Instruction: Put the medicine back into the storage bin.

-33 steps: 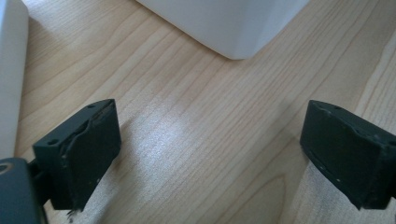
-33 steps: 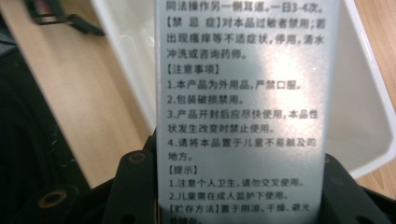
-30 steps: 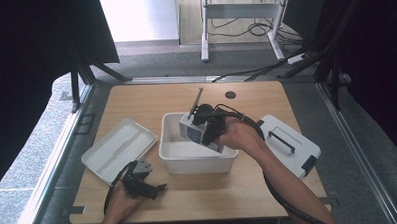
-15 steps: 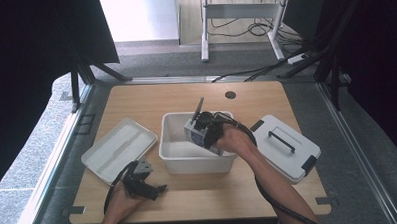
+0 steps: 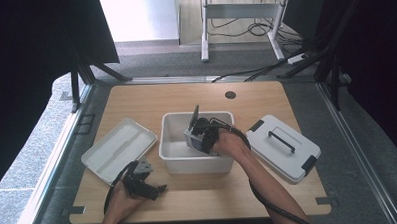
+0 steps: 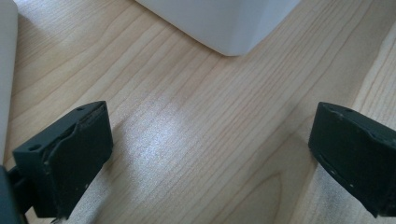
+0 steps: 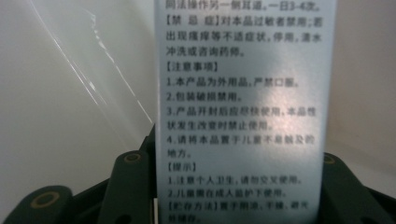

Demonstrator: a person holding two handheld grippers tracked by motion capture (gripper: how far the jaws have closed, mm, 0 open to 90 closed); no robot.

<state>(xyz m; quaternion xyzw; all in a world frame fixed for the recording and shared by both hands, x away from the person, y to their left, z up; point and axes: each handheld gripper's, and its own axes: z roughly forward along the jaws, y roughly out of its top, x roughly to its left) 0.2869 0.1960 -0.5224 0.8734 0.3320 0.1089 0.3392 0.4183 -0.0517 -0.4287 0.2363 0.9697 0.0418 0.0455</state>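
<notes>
Gripping a flat printed packet [image 7: 243, 93], the right gripper [image 5: 200, 134] has sunk into the white bin [image 5: 174, 155] at the table's centre, likely to release; left gripper [image 5: 141, 183], jaws wide and empty, waits at seven o'clock.

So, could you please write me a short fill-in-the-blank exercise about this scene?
1. The right gripper holds a printed pack over the white ____.
2. The lid with the black handle lies to the ____ of the bin.
3. The left gripper has its jaws ____ above the table.

Missing words: bin; right; open
</notes>
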